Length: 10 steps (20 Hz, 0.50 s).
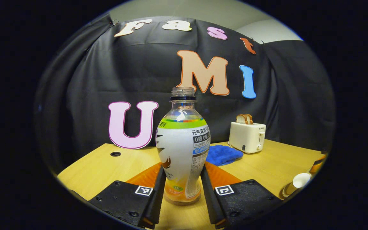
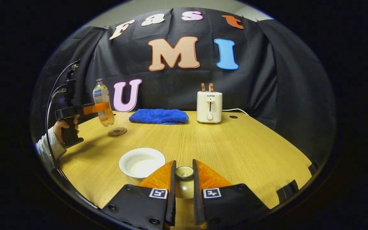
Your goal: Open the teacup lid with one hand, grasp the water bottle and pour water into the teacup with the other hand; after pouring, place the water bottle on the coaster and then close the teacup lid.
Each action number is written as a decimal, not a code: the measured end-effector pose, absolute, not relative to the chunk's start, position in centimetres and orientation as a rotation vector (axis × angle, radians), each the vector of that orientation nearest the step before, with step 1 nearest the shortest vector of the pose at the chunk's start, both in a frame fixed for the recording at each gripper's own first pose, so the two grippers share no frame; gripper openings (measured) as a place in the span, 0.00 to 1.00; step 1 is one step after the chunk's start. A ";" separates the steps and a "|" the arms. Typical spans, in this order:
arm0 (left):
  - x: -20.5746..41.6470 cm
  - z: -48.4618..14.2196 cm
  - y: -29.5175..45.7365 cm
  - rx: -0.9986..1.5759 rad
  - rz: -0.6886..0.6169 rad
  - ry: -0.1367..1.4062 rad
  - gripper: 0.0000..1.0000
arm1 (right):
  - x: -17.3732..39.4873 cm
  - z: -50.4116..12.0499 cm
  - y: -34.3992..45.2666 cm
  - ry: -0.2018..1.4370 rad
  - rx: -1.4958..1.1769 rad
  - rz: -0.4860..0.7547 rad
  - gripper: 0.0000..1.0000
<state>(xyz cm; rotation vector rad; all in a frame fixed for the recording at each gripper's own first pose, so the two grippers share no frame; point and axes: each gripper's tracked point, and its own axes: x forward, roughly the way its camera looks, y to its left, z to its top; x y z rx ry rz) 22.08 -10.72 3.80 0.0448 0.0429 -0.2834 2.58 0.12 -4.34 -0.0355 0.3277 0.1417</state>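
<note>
In the left gripper view, my left gripper (image 1: 183, 166) is shut on an uncapped water bottle (image 1: 182, 143), which stands upright between its fingers. The right gripper view has this gripper (image 2: 104, 108) at the far left, held by a hand (image 2: 63, 126). There the bottle (image 2: 102, 95) hangs just beyond a round brown coaster (image 2: 117, 131). My right gripper (image 2: 184, 164) is shut on the teacup lid (image 2: 184, 183), knob upward, low over the table. The white teacup (image 2: 141, 164) stands uncovered just left of it.
A cream toaster (image 2: 209, 107) with bread slices and a folded blue cloth (image 2: 158, 116) sit at the back of the wooden table (image 2: 235, 143). They are also in the left gripper view, the toaster (image 1: 247, 135) behind the cloth (image 1: 223, 155). A cable hole (image 1: 115, 154) lies left.
</note>
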 end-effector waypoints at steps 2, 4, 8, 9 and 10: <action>23.0 3.3 -10.8 0.030 -0.285 0.042 0.56 | 2.7 -4.6 0.1 0.336 -0.033 0.139 0.26; 23.9 2.5 -10.9 0.024 -0.284 0.045 0.56 | 2.9 -4.8 -0.2 0.341 -0.038 0.132 0.26; 24.8 0.5 -10.9 0.009 -0.275 0.081 0.58 | 3.2 -5.2 -0.2 0.350 -0.034 0.126 0.26; 25.0 0.2 -10.8 0.000 -0.274 0.087 0.58 | 3.3 -5.3 -0.3 0.352 -0.036 0.126 0.26; 25.1 0.2 -10.6 -0.003 -0.268 0.085 0.58 | 3.4 -5.4 -0.3 0.354 -0.036 0.126 0.26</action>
